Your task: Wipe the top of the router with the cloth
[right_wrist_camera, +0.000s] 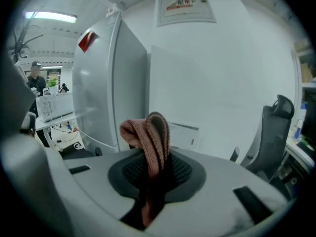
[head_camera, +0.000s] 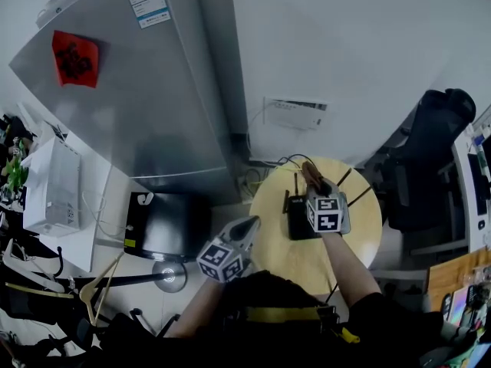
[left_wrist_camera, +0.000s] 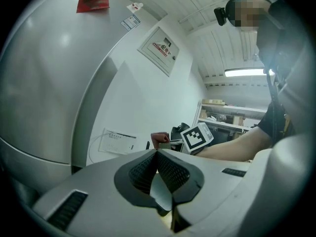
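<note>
You stand over a small round table (head_camera: pixel 360 232) with a pale, smooth wooden top, set close to a plain white wall (head_camera: pixel 353 44). A tall refrigerator (head_camera: pixel 115 106) with a brushed silver door stands to the left of it and carries a red paper square (head_camera: pixel 75 58). A flat white panel (head_camera: pixel 296 113) with cables is on the wall just behind the table, and a black office chair (head_camera: pixel 430 156) stands to the right.

The router (head_camera: pixel 294 225) lies on the table near the middle. It is a low, matt black box with thin black antennas sticking out of it. Your right gripper (head_camera: pixel 316 184) covers part of it, so its long axis cannot be told; the part that shows runs from you towards the wall.

The right gripper's jaws are clamped on the cloth (right_wrist_camera: pixel 146 132), a soft, ribbed knit in dusty pink-brown. The cloth is folded into a loop that stands up above the jaw pads, and a tail of it hangs down between them. This gripper points away from you at the wall, with the cloth at its far tip, past the router's far end. No view shows whether the cloth touches the router.

Your left gripper (left_wrist_camera: pixel 157 154) is off the table's left edge, beside it. Its grey jaws are pressed together with nothing between their ribbed black pads, and they point towards the right gripper
</note>
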